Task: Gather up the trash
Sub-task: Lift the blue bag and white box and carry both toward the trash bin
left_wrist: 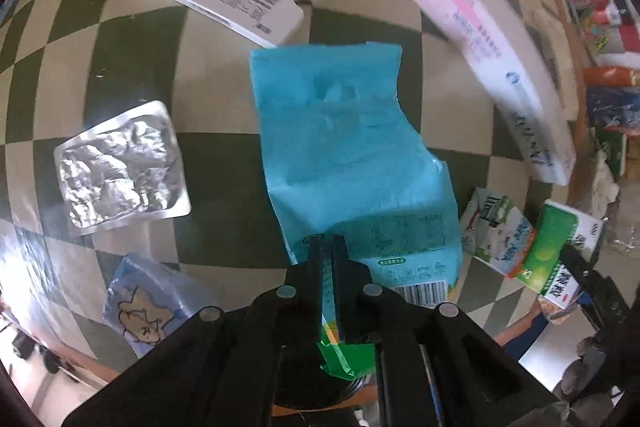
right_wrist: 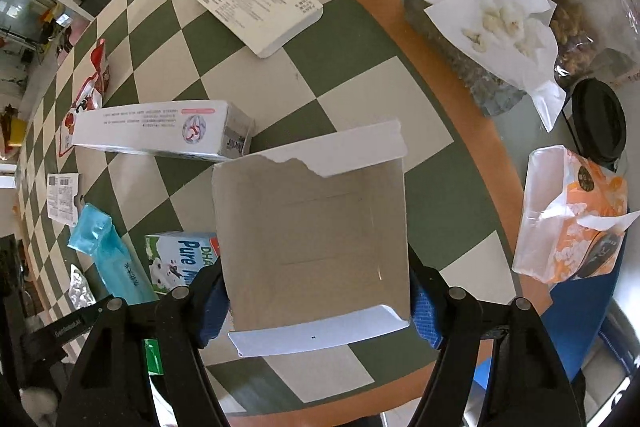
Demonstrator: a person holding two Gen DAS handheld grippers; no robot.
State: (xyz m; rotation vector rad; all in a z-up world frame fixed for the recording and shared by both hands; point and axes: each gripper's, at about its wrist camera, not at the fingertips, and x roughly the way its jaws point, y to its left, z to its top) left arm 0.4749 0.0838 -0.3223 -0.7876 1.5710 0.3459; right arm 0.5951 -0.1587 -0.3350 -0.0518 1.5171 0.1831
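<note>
Checkered tablecloth (right_wrist: 352, 99) littered with packaging.

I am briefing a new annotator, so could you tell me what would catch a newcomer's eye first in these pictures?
First, the blue wrapper, pinched in the closed jaws of the left gripper above the checkered tablecloth. Next, the torn open cardboard box, gripped by its sides in the right gripper with its empty inside facing the camera. Around them lie a crumpled foil pack and a milk carton.
</note>
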